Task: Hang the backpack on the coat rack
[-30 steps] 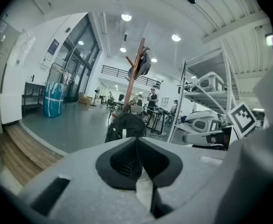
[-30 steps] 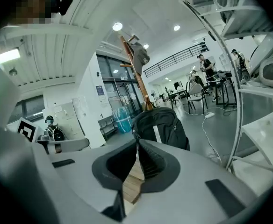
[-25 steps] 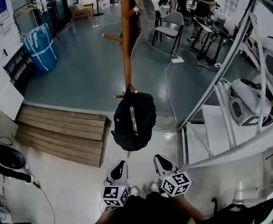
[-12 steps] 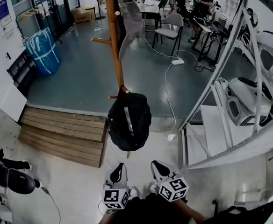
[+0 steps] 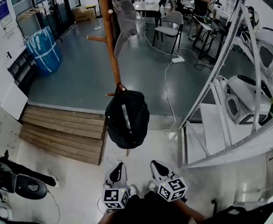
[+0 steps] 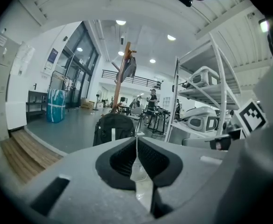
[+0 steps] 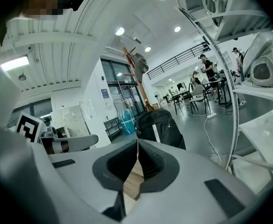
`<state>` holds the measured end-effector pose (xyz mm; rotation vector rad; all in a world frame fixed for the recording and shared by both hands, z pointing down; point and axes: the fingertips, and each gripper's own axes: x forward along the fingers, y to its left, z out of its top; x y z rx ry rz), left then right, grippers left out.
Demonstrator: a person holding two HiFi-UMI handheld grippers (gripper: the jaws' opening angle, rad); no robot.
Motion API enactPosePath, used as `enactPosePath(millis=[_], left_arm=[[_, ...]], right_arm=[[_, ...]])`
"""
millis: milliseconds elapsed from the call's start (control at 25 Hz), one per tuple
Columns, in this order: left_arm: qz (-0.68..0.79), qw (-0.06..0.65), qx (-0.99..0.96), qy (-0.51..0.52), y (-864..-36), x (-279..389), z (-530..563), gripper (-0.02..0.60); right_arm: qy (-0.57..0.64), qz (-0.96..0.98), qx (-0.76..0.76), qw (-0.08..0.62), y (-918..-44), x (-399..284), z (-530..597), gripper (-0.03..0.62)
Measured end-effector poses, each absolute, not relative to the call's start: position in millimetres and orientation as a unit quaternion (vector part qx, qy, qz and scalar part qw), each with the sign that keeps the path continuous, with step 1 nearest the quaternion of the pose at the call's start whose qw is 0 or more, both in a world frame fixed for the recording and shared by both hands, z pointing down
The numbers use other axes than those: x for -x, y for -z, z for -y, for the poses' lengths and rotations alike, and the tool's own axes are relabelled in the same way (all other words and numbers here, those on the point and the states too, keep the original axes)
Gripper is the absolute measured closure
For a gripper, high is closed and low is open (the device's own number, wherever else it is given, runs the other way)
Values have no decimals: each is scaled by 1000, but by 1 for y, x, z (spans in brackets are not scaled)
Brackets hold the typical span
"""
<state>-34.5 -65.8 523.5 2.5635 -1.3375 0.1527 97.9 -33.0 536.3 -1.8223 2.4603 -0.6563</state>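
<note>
Shifted left in head view since a second ago: coat rack [image 5: 109, 36] and backpack [image 5: 126, 118]. Far left, one blue wrapped bundle [image 5: 42, 48]; one wooden ramp [image 5: 64, 132] below it. One rack, one grey garment [image 5: 125, 13] on upper peg. One black backpack, hung on low peg. Two claws: left claw [image 5: 117, 172] pressed together, empty; right claw [image 5: 156, 164] likewise together, empty. Backpack ahead of both claws, well apart, touching neither. One grey chair [image 5: 171, 24] farther right.

A blue wrapped bundle [image 5: 43, 50] stands beyond the wooden ramp [image 5: 64, 132], a grey chair [image 5: 171, 24] farther right.
</note>
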Motion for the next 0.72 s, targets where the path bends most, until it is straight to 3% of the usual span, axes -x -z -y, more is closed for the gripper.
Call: enactPosePath(millis=[720], left_arm=[[452,135,-880,-54,-527,30,68,557]], right_arm=[[211,-784,584,1,-538,-99,34,576]])
